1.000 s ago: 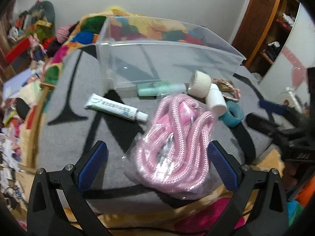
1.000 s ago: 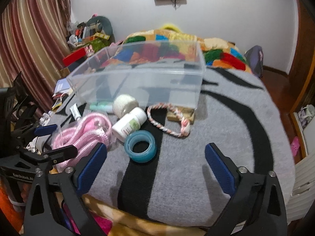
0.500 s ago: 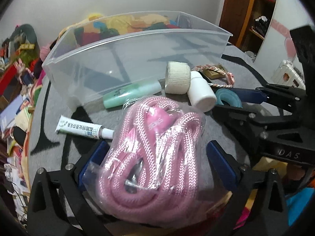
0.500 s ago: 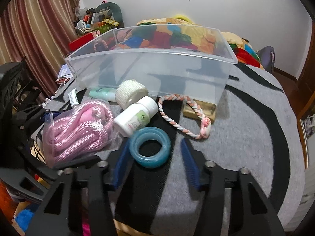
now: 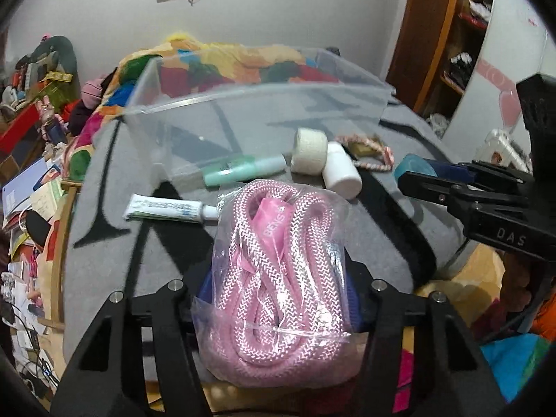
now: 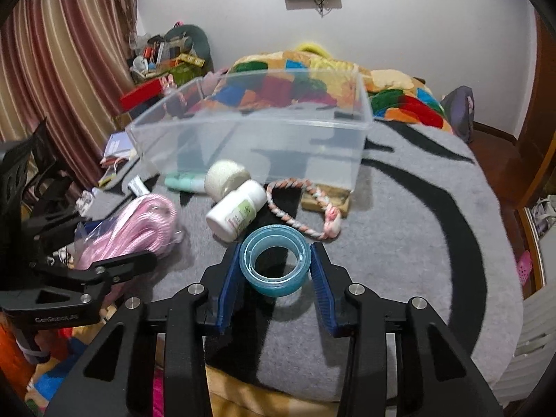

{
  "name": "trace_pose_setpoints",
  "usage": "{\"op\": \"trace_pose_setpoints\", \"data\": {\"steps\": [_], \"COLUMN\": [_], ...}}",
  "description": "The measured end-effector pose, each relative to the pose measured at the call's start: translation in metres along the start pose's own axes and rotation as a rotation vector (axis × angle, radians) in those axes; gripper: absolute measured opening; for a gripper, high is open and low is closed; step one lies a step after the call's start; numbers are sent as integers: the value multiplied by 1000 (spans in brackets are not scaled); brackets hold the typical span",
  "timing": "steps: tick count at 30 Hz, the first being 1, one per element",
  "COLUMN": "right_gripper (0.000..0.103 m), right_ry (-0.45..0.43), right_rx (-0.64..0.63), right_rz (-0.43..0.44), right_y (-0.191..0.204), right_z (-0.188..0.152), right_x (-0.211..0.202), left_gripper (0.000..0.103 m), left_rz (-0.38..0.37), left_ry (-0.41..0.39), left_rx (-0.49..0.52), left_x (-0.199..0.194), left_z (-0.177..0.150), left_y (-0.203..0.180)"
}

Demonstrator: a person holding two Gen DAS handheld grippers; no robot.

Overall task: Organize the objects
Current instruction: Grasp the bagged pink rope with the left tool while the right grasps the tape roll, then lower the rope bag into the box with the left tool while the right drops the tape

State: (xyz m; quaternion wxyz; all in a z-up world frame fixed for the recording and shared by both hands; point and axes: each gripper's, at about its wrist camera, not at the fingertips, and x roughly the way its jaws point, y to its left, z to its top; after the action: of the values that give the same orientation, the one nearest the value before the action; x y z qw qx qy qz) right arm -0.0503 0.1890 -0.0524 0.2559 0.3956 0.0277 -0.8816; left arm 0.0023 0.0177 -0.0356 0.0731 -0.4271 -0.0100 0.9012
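A: Pink rope in its clear bag, pinched between the left gripper pads. Blue tape ring lies flat, clamped in the right gripper.

B: Rest?

A: Clear bin upright on the grey blanket. White bottle on its side, gauze roll touching it, green tube against the bin wall.

Both wrist cameras look low and close across the grey blanket toward the clear bin, the left view from its left, sharing that bin.
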Motion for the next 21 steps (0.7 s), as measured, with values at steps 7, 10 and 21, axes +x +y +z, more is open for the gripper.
{"op": "trace_pose_setpoints", "data": {"steps": [7, 10, 21], "right_gripper": [36, 36, 36], "right_ry": [-70, -103, -129], "right_rx": [-1, -2, -19], "right_rz": [-9, -9, -39], "right_y": [-2, -1, -2], "right_z": [28, 44, 113], "right_x": [-14, -18, 5], "left_gripper": [58, 58, 58], "left_rz": [-11, -6, 3], "left_ry": [-109, -155, -186], "left_rx": [-52, -72, -117], "left_x": [-32, -41, -31], "left_z": [21, 39, 114], "left_y": [14, 22, 55]}}
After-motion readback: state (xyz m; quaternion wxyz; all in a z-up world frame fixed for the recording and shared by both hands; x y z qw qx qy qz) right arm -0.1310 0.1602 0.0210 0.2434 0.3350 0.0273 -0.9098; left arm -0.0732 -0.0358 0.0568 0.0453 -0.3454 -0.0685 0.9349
